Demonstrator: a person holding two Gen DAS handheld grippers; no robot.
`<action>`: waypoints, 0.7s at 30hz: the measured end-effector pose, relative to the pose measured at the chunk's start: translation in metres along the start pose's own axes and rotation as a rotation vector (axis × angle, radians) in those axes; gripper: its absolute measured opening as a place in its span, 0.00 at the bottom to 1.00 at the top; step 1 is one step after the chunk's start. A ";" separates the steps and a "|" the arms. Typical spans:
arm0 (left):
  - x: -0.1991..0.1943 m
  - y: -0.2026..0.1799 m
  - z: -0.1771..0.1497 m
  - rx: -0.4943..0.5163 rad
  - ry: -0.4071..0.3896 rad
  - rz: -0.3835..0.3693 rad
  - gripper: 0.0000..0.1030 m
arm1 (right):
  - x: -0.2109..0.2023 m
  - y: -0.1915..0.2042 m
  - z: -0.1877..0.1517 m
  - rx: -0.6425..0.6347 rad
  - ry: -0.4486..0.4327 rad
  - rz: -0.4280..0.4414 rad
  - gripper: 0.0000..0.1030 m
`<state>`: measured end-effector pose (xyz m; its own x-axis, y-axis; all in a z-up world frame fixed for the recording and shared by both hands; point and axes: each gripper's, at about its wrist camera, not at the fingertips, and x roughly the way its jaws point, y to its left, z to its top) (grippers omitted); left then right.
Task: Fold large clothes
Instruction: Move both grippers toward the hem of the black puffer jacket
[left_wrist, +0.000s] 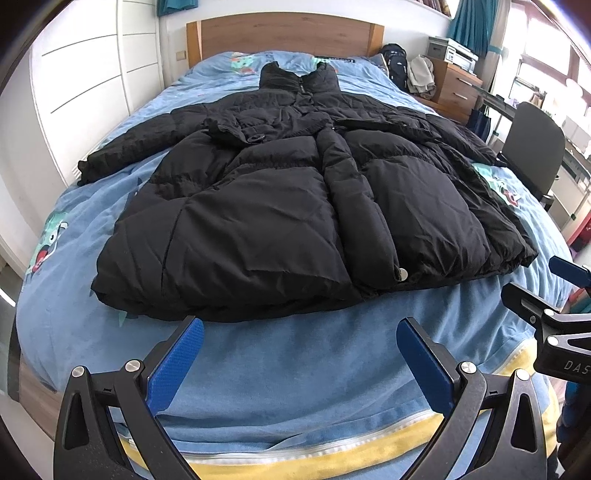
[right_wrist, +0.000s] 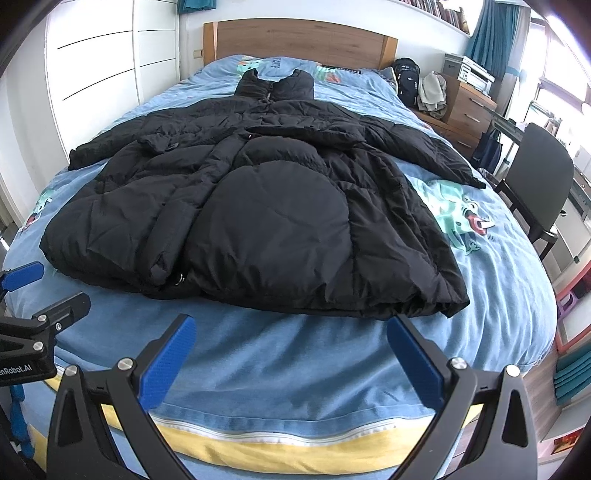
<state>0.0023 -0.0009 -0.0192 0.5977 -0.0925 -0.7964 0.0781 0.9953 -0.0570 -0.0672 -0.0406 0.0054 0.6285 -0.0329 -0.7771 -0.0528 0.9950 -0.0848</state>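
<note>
A long black puffer coat (left_wrist: 295, 192) (right_wrist: 266, 199) lies spread flat, front up, on the blue bed cover, hood toward the headboard and both sleeves stretched out sideways. Its hem faces me. My left gripper (left_wrist: 300, 326) hovers open over bare cover just short of the hem's middle, nothing between its blue pads (left_wrist: 177, 365). My right gripper (right_wrist: 291, 323) is open too, its right fingertip close to the hem's right corner. Each gripper shows at the edge of the other's view: the right gripper (left_wrist: 546, 295) and the left gripper (right_wrist: 40, 291).
The bed (left_wrist: 295, 369) has a wooden headboard (left_wrist: 284, 33) and a yellow edge at the foot. White wardrobe doors (left_wrist: 92, 74) line the left side. On the right stand a black chair (right_wrist: 535, 177), wooden drawers (right_wrist: 469, 107), a backpack (right_wrist: 406, 79) and a printer.
</note>
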 end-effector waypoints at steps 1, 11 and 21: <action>0.001 0.001 0.000 -0.003 0.008 -0.009 0.99 | 0.000 0.001 0.000 -0.005 -0.001 -0.005 1.00; 0.002 0.005 0.002 -0.035 0.037 -0.078 0.99 | -0.011 0.004 0.009 -0.041 -0.031 -0.008 1.00; -0.011 0.007 0.018 -0.032 -0.002 0.001 0.99 | -0.024 0.006 0.027 -0.056 -0.048 0.038 1.00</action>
<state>0.0109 0.0070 0.0002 0.5997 -0.0911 -0.7950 0.0517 0.9958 -0.0752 -0.0613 -0.0313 0.0405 0.6613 0.0108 -0.7501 -0.1198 0.9886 -0.0914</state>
